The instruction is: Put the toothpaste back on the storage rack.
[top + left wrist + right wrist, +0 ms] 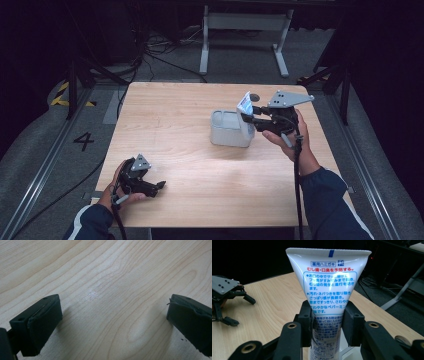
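Left gripper (155,187) sits near the front left corner of the table (165,107), resting in my left hand (117,192) low over the wood. Its 2 jaws stand wide apart with bare wood grain between them, and it has hold of nothing.

Moving right, a pale grey box-shaped holder (230,129) stands on the table right of centre, open at the top.

Further right, my right hand (287,132) holds the right gripper (248,118) just beside the holder's right edge, toward the table's right side. Its jaws are clamped on a white toothpaste tube (328,293) printed with blue and red Japanese text. The pads pinch the tube across its lower half.

The tube's long axis runs upright, tilted a little. Its flat crimped end with a small blue mark points up, and its cap end points down toward the holder, hidden below the jaws. From the high view, the tube (246,105) hangs at the holder's right rim, not yet inside it.

My judgement: the coming move turns on this relation. The holder's opening lies just left of and below the tube, so the right gripper, by far the nearer of the 2, needs a short shift left, then a lowering along the tube's own axis.
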`<state>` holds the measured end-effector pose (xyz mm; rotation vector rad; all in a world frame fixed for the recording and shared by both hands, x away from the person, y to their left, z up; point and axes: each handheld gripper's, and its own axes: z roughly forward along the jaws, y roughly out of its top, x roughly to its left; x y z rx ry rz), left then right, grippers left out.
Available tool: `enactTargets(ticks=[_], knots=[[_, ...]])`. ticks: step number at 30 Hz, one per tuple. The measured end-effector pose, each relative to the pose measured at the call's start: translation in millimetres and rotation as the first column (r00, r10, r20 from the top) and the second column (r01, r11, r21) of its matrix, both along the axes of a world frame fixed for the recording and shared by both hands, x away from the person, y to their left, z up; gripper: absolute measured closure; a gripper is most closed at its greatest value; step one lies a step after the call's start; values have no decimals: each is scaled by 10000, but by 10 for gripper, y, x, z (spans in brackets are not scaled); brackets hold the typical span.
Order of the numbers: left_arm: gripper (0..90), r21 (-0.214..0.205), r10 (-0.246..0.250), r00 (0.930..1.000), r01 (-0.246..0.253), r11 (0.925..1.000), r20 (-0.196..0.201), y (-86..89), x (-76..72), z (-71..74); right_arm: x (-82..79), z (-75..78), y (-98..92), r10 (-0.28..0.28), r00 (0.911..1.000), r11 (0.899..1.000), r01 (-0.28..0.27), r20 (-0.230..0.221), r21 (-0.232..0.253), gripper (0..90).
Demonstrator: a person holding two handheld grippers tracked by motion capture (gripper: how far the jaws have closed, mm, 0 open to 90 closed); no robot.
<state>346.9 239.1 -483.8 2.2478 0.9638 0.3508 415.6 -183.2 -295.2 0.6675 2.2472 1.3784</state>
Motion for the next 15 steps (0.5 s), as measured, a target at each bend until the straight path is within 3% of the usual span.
enactTargets(ticks=[15], knots=[[5,-5,-1,10000,1,10000,-2,0,0,0,164,62,70,-246,9996,9995,244,146,182,653]])
